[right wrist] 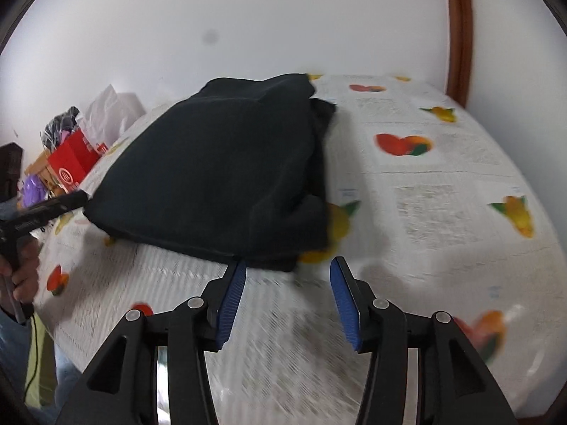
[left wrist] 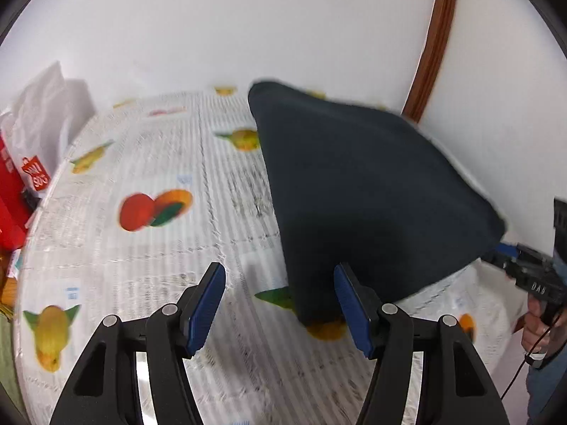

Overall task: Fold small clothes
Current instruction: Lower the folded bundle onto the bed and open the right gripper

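Observation:
A dark navy folded garment (left wrist: pixel 365 191) lies on a table covered with a white fruit-print cloth (left wrist: pixel 141 248). In the left wrist view my left gripper (left wrist: pixel 280 276) is open, its blue pads just short of the garment's near corner. In the right wrist view the garment (right wrist: pixel 219 173) lies folded in layers ahead, and my right gripper (right wrist: pixel 288 272) is open and empty just before its near edge. The right gripper also shows at the garment's right corner in the left wrist view (left wrist: pixel 524 269). The left gripper shows at the left in the right wrist view (right wrist: pixel 42 209).
A red box (right wrist: pixel 72 168), white bags (left wrist: pixel 46 113) and clutter sit past the table's left end. A white wall stands behind, with a brown door frame (left wrist: pixel 432 42) at the right. The tablecloth (right wrist: pixel 443 184) stretches right of the garment.

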`<state>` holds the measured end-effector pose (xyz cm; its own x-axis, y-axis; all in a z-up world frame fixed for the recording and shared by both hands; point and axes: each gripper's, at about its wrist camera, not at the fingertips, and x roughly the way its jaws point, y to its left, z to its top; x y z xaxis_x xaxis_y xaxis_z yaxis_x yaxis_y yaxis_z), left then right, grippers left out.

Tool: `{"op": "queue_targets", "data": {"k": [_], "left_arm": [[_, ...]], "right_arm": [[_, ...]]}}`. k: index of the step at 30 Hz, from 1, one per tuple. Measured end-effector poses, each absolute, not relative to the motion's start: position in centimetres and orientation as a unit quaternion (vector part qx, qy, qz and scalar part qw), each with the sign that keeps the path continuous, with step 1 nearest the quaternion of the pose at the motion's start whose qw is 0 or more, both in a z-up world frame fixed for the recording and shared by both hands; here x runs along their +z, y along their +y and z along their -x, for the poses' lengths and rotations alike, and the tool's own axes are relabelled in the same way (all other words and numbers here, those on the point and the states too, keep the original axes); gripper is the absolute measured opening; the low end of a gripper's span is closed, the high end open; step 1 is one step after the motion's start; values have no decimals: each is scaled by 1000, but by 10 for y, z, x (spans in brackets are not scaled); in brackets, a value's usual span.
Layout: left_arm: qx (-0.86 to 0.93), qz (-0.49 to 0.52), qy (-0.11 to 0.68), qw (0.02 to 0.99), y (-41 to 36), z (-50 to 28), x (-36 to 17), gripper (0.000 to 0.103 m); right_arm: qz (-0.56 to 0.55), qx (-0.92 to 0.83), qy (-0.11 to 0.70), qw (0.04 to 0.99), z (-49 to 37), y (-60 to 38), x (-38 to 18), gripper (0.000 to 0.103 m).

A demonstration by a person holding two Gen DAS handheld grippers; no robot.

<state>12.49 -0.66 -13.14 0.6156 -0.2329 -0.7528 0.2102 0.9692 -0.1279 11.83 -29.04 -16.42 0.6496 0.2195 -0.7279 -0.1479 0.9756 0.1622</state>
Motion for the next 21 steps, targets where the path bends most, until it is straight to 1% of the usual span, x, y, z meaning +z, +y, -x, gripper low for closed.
{"op": "queue_targets", "data": {"k": [1, 3, 6, 12, 15, 18, 21], "left_arm": [[-117, 10, 434, 893, -9, -129, -139, 63], [-117, 14, 437, 892, -10, -133, -143, 64], [-107, 22, 437, 893, -10, -145, -140, 64], [-67, 14, 432, 899, -9, -164, -135, 64], [-69, 10, 433, 899, -10, -159, -133, 63], [-60, -4, 442, 895, -14, -153, -138, 63], [-53, 13, 447, 893, -11, -147, -135, 62]], "right_arm": [[-47, 99, 404, 908, -123, -287, -167, 48], [-52, 102, 409, 905, -141, -281, -177, 19], [-45, 95, 400, 910, -165, -277, -178, 16], [-26, 115, 416, 902, -210, -272, -175, 17], [-17, 134, 416, 899, -202, -280, -163, 17], [-2, 132, 392, 910, -181, -295, -146, 17], [-11, 128, 365, 922, -168, -305, -125, 17]]}}
